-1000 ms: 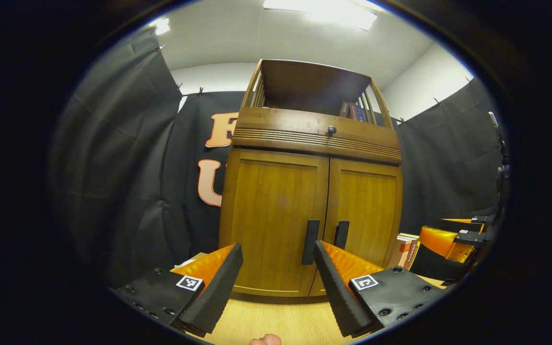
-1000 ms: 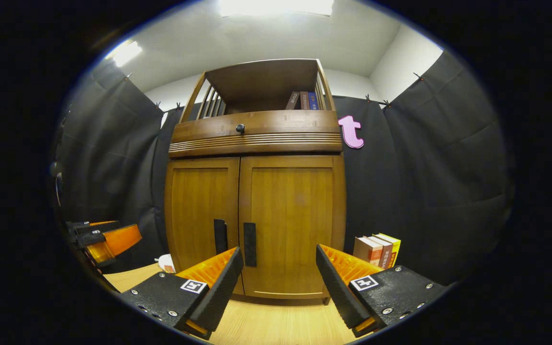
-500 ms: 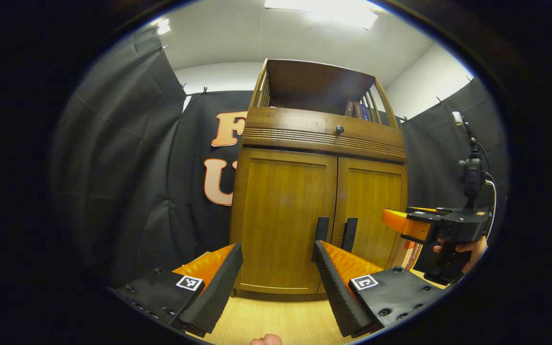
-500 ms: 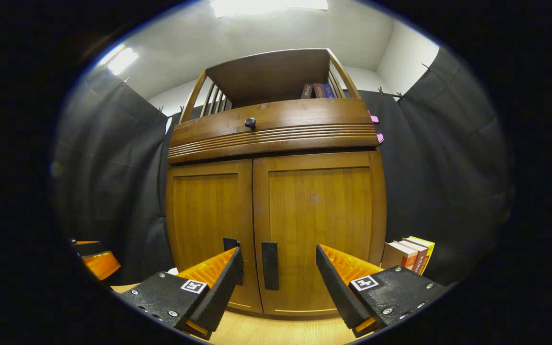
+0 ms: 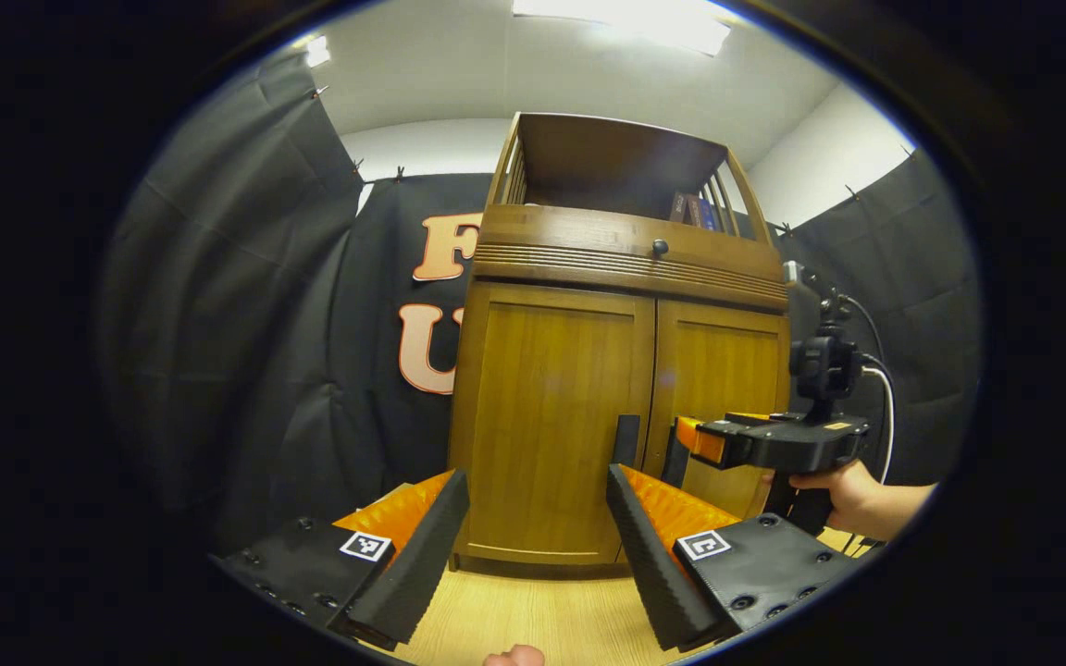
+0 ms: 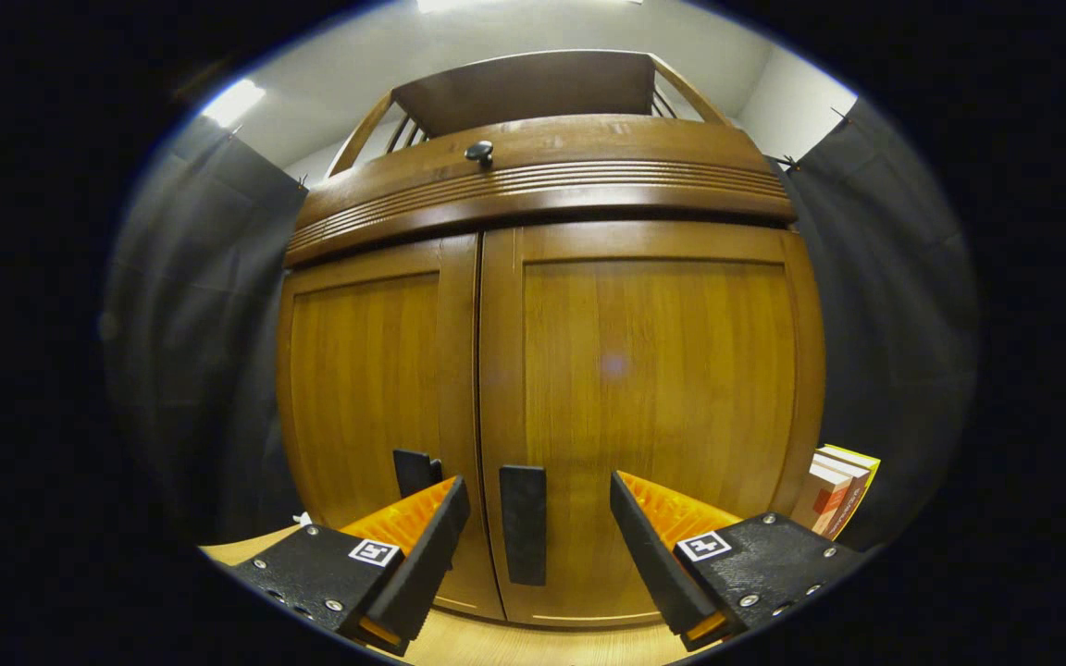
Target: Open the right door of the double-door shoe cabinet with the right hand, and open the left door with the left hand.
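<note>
Right hand-held gripper (image 6: pixel 533 546), its fingers apart and holding nothing, faces the handle (image 6: pixel 523 524) of the shut right door (image 6: pixel 644 416) low beside the middle seam, so it should close squarely on that handle before pulling outward.

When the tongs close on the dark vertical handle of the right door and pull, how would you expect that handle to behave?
The flat dark bar handle on the right wooden door looks rigid, so it probably won't flex. Its faces look smooth, so the right tongs, now open around it, might slip unless they close firmly. The door looks like solid panelled wood, so it should swing stiffly rather than wobble.
</note>
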A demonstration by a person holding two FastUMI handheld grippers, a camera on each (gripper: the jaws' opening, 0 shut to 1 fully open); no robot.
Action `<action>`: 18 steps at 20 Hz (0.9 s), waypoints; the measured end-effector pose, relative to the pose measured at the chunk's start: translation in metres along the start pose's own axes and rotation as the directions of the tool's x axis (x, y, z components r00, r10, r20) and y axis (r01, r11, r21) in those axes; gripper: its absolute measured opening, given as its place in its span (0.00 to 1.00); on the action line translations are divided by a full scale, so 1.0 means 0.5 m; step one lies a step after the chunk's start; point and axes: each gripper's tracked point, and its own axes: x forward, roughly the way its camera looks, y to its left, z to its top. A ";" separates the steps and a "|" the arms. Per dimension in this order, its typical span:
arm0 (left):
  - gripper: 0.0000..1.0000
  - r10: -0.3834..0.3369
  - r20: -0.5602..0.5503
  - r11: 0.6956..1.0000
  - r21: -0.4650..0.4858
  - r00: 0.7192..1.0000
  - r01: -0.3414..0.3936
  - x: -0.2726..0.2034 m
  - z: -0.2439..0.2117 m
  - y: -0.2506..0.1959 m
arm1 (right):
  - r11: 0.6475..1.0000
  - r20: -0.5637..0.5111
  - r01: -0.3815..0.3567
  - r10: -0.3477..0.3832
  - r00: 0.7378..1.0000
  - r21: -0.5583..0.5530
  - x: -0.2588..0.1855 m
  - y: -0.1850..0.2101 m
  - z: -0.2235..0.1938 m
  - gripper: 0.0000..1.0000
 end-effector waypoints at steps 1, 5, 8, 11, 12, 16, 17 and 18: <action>0.97 0.005 0.002 1.000 0.003 1.000 -0.005 -0.001 0.003 0.002 | 1.000 0.000 0.009 -0.009 1.000 -0.006 0.001 -0.004 -0.010 0.89; 0.97 0.015 -0.001 1.000 0.008 1.000 -0.015 0.006 -0.010 0.017 | 0.999 -0.009 0.046 -0.046 0.999 -0.005 0.035 -0.008 -0.037 0.93; 0.97 0.019 0.002 1.000 0.011 1.000 -0.019 0.009 -0.009 0.025 | 0.999 -0.024 0.051 -0.052 0.998 -0.012 0.053 -0.005 -0.050 0.98; 0.96 0.017 0.011 1.000 0.009 1.000 -0.017 0.011 -0.008 0.025 | 0.997 -0.040 0.071 -0.071 0.997 -0.003 0.071 -0.005 -0.064 0.93; 0.96 0.017 0.015 1.000 0.010 1.000 -0.017 0.009 -0.006 0.026 | 0.998 -0.047 0.070 -0.070 0.996 0.004 0.079 -0.002 -0.066 0.98; 0.96 0.025 0.034 1.000 0.015 0.999 -0.025 0.016 0.001 0.033 | 0.997 -0.044 0.072 -0.071 0.997 0.017 0.090 -0.001 -0.065 0.87; 0.96 0.026 0.037 1.000 0.013 0.999 -0.027 0.017 0.000 0.035 | 0.997 -0.045 0.082 -0.081 0.996 0.013 0.094 -0.006 -0.065 0.87; 0.98 0.025 0.034 1.000 0.011 0.999 -0.026 0.016 -0.005 0.036 | 0.995 -0.049 0.098 -0.098 0.994 0.006 0.095 -0.016 -0.068 0.69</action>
